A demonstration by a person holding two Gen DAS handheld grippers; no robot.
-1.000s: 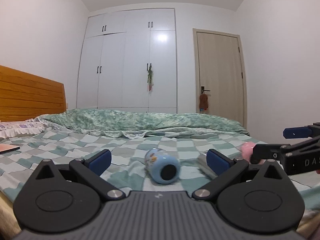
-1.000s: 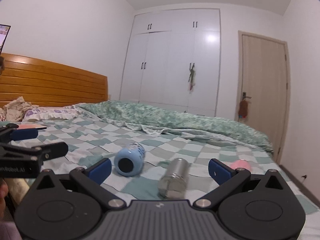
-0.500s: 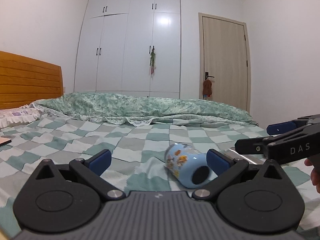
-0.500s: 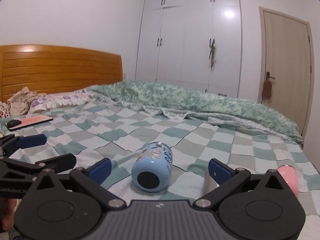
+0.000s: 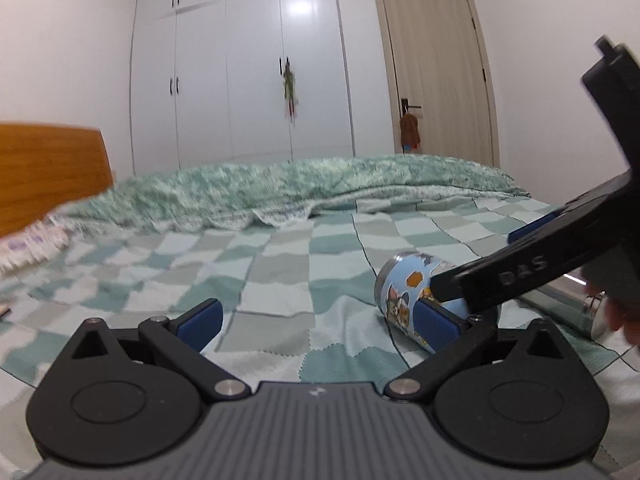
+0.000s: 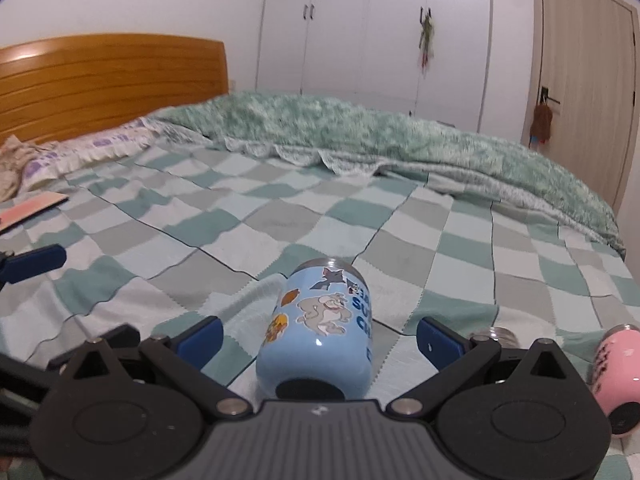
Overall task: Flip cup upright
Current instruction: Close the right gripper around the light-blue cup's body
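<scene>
While the cup [image 6: 320, 332] lies on its side on the bed [image 6: 248, 224], the right hand-held gripper [image 6: 320, 336] stands with jaws spread wide, one blue pad on either side of the cup and neither seen to touch it; the step in hand is judged to be the closing grasp that precedes the turn upright. To do it well, the pads should meet the barrel across its middle, square to its long axis, since a round body on soft bedding may roll or squirt away if pinched off-centre or near an end. Once held, the cup is best lifted slightly clear of the quilt before rotation, so that the rim does not drag in the cloth, and set down on a flat patch, as the yielding surface may let it topple. The left hand-held gripper [image 5: 320, 316] is likewise open and empty, its right pad just beside the cup in the left wrist view; it should keep clear of the turning arc. The cup is pale blue with cartoon stickers and blue lettering, a dark disc at the end facing the right camera and a metal rim at the far end; which end is the mouth cannot be told for certain. A pink cup [image 6: 618, 376] lies near on the right, and a steel cup [image 5: 576, 312] beside it, both also on their sides, so the swing should avoid them.
</scene>
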